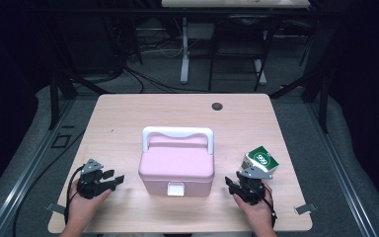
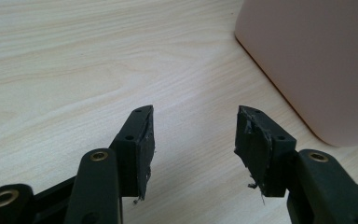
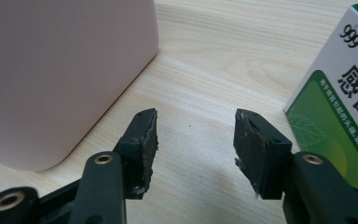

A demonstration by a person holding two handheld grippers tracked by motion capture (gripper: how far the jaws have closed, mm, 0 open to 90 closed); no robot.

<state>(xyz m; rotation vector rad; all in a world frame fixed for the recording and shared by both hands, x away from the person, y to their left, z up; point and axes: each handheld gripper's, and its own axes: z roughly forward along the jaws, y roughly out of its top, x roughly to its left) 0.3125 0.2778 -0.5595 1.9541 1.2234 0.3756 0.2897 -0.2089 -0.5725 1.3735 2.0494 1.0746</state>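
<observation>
Pink plastic makes up the lidded storage box (image 1: 176,170) that sits on the near middle of the wooden table (image 1: 128,113), its white carry handle (image 1: 177,133) folded back toward the far side and a small white latch (image 1: 174,188) on the front wall facing the person. The box's long axis runs left to right across the table, so its two short ends face the two hands.

The left hand-held gripper (image 1: 114,178) rests low at the box's left end, near it but apart, jaws spread and holding nothing; in the left gripper view (image 2: 195,135) the rounded pink corner lies ahead and to the right of the open jaws. The right hand-held gripper (image 1: 232,184) stands near the box's right end, also spread and empty; in the right gripper view (image 3: 196,135) the pink wall lies ahead to the left, and a green-and-white medicine carton (image 3: 340,112) stands just beside the right jaw. In the high view that carton (image 1: 260,160) sits tilted on the table just beyond the right hand, well closer to it than to the left.

Judging by this layout, the right hand is the natural one for the carton, which lies forward and slightly outward of it, while either hand could reach the front latch, which sits about midway between them.
</observation>
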